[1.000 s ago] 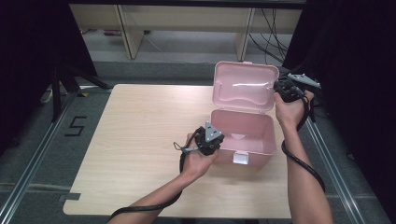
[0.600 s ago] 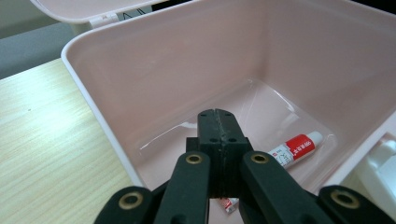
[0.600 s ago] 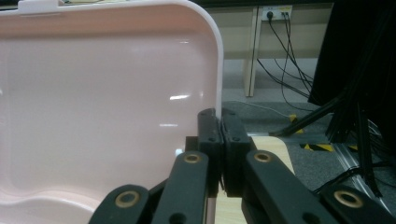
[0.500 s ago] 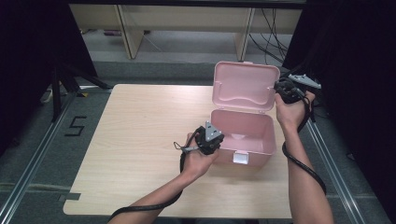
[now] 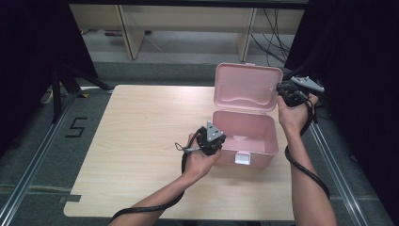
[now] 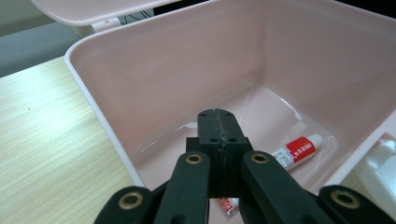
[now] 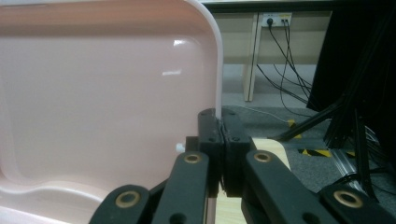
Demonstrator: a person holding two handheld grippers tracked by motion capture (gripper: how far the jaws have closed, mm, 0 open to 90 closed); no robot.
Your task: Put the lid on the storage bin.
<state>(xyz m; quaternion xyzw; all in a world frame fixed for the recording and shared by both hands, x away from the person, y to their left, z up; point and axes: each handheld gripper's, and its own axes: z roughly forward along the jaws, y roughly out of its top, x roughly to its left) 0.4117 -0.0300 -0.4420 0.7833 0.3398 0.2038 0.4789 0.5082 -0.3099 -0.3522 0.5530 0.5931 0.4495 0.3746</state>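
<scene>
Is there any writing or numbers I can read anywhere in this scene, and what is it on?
"5": marked in black on the grey floor left of the table.
Print on the red-and-white tube lying in the pink box: too small and blurred to read.
White latch on the box front: no readable text.

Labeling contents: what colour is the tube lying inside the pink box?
White with a red band; the tube shows best in the left gripper view.
</scene>
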